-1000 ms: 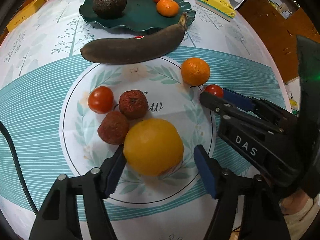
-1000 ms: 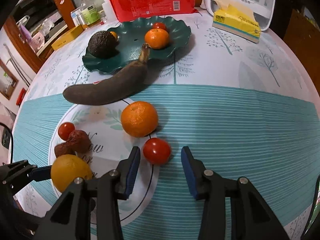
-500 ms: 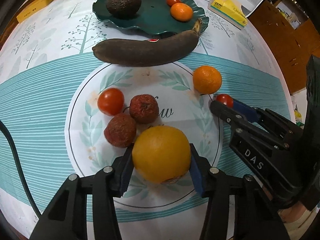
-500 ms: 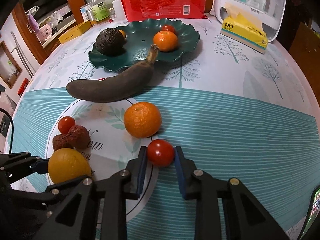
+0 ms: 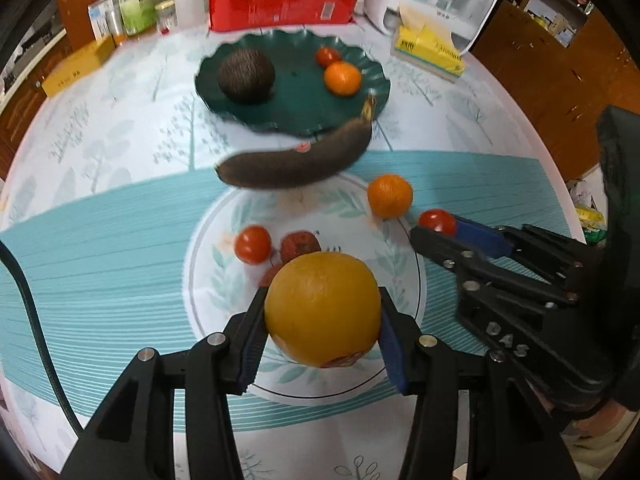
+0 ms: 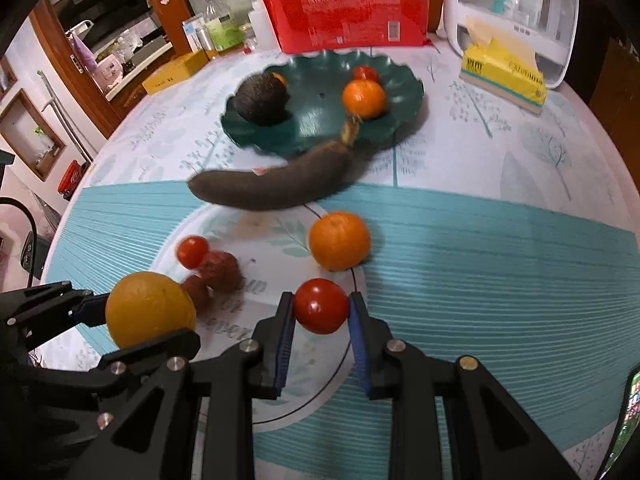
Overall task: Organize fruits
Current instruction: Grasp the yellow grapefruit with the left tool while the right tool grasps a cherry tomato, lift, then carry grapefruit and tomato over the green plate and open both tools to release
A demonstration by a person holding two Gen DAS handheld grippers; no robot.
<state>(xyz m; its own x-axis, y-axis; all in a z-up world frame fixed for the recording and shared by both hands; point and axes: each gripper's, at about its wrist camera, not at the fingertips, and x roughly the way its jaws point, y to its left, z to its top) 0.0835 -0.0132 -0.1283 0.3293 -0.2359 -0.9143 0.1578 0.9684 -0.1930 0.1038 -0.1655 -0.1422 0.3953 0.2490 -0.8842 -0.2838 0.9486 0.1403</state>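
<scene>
Left gripper: clamped on the large orange, now lifted off the tablecloth, where a second ago its jaws stood apart. Right gripper: likewise closed on the cherry tomato and raised. Green fruit plate far ahead; both fruits look ready for carrying there.

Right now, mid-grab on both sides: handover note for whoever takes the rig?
Left gripper: shut on the large orange, above the table mat.
Right gripper: shut on the small tomato.
Green plate already holds an avocado, a mandarin and a tomato.
Still on the mat: the dark banana, its stem over the plate rim, another mandarin, a tomato and two wrinkled red fruits.
Left to do, probably: carry both held fruits to the plate, then fetch the rest.
</scene>
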